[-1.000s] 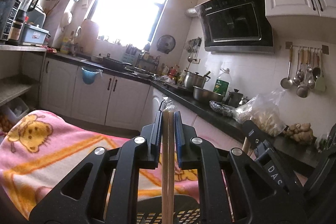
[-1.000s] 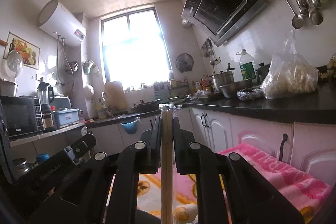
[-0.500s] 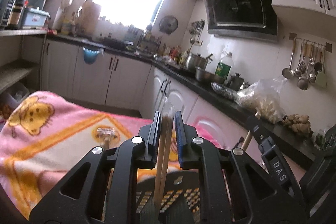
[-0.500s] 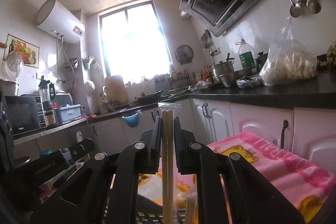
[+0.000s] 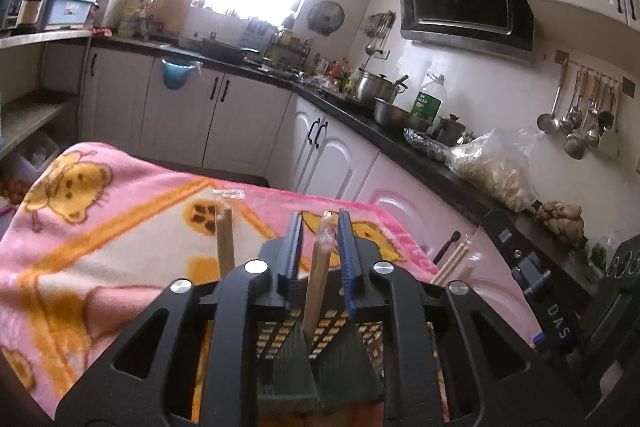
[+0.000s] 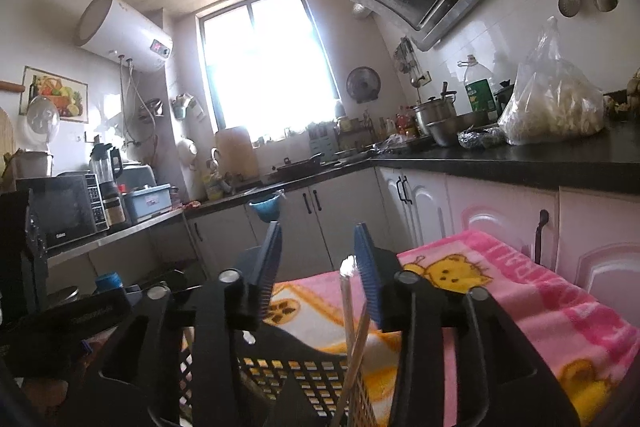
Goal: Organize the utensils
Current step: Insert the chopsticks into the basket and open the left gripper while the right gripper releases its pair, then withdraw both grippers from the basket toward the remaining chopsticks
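A pair of wooden chopsticks in a clear wrapper (image 5: pixel 318 283) stands in the black perforated utensil holder (image 5: pixel 328 331), leaning loose between the fingers of my open left gripper (image 5: pixel 319 223). Two more pairs stand in the holder, one to the left (image 5: pixel 225 247) and one to the right (image 5: pixel 452 263). In the right wrist view my right gripper (image 6: pixel 318 231) is open above the same holder (image 6: pixel 288 371). A wrapped chopstick pair (image 6: pixel 347 311) leans in the holder close to its right finger (image 6: pixel 366 267), free of the left one.
The holder sits on a pink cartoon-print blanket (image 5: pixel 120 227). White cabinets and a dark countertop (image 5: pixel 400 143) with pots, a bottle and a plastic bag run behind. The right gripper's body (image 5: pixel 552 307) is close on the right of the left view.
Both grippers were shut on chopstick pairs and now stand open. Both pairs have dropped into the black holder, and both views have tilted down toward it.
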### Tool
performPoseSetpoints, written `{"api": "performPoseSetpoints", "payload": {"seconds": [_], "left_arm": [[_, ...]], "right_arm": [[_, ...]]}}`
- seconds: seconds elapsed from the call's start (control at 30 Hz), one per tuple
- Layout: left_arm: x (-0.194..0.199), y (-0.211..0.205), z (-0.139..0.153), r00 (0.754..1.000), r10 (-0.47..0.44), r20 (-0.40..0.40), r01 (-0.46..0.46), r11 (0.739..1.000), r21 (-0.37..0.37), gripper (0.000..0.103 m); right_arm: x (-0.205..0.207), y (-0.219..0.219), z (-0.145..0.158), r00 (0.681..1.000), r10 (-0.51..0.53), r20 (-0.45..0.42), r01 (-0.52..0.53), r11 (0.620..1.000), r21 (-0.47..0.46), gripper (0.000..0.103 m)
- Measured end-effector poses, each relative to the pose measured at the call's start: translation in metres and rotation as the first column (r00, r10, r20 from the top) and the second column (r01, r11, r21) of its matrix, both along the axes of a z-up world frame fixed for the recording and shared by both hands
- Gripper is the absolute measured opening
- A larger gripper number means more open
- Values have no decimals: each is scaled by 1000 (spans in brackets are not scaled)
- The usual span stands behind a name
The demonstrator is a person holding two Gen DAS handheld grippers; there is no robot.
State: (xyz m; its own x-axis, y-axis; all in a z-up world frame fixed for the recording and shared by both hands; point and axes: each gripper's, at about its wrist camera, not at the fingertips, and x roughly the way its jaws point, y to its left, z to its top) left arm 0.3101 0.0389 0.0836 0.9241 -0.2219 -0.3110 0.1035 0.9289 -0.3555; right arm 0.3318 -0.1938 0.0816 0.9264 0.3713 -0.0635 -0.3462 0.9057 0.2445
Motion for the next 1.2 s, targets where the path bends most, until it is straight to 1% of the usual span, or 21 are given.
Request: {"api": "performPoseSetpoints", "payload": {"seconds": [0.1,0.13,0.17,0.23,0.4,0.47,0.5,0.57,0.7,0.77,0.8,0.83,0.87,1.03,1.2], "left_arm": [[-5,1,-1,1000,1,-9,-1,1000,6,13],[-6,1,-1,1000,-1,-14,1,1000,4,13],[-7,2,-2,1000,-4,-20,4,1000,2,16],[-10,2,-2,999,-2,-33,2,1000,3,19],[-18,4,-2,998,-1,-60,1,1000,0,30],[-21,5,-2,997,-2,-77,2,1000,3,37],[-22,5,-2,996,-4,-92,5,1000,7,39],[-25,5,-3,994,-8,-108,10,1000,12,47],[-34,9,-6,989,-16,-145,19,1000,20,59],[-38,8,-7,987,-20,-157,24,999,24,72],[-42,8,-8,986,-22,-165,28,999,32,77],[-44,7,-9,985,-25,-170,31,999,34,86],[-47,7,-10,984,-26,-174,33,999,33,90],[-59,7,-11,984,-11,-180,21,998,55,91],[-71,9,-10,984,-5,-177,14,999,51,91]], "right_arm": [[-5,-3,-1,999,19,-31,-19,1000,6,47],[-6,-4,-1,999,29,-45,-28,1000,9,48],[-8,-5,-1,998,35,-54,-34,999,13,48],[-12,-5,-1,996,44,-71,-43,999,13,53],[-24,-2,0,994,63,-87,-63,998,-1,57],[-28,-2,1,993,70,-94,-71,997,-4,59],[-30,-2,1,993,67,-98,-69,998,-10,60],[-34,-2,2,993,63,-104,-65,998,-17,60],[-41,-3,2,991,61,-123,-66,997,-32,67],[-46,-4,2,990,59,-130,-64,997,-34,68],[-48,-4,1,989,60,-134,-65,997,-34,69],[-49,-5,1,989,62,-138,-67,997,-34,72],[-52,-5,1,987,65,-145,-71,997,-34,73],[-62,-8,2,986,67,-154,-74,997,-37,79],[-73,-10,2,984,65,-166,-75,995,-59,81]]}}
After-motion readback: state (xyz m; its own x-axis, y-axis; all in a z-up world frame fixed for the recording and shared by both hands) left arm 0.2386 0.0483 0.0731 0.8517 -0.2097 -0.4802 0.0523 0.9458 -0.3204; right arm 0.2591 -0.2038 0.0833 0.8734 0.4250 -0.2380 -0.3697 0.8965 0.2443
